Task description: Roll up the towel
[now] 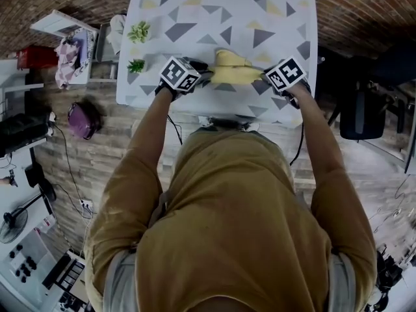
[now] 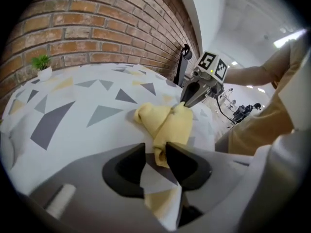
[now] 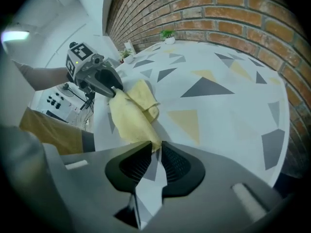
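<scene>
The yellow cloth towel (image 1: pixel 235 73) spans between both grippers: right gripper (image 3: pixel 156 147) clamped on one end, left gripper (image 2: pixel 155 149) jaws slightly apart around the other.

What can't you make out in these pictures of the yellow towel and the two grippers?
Left gripper view: whether the left gripper pinches the towel, or its end just lies between the slightly parted jaws.
Head view: both towel ends, covered by the marker cubes.
Head view: part of the table's near edge, hidden by the person.
All views: how many turns the towel has; bunched folds hide it.
</scene>
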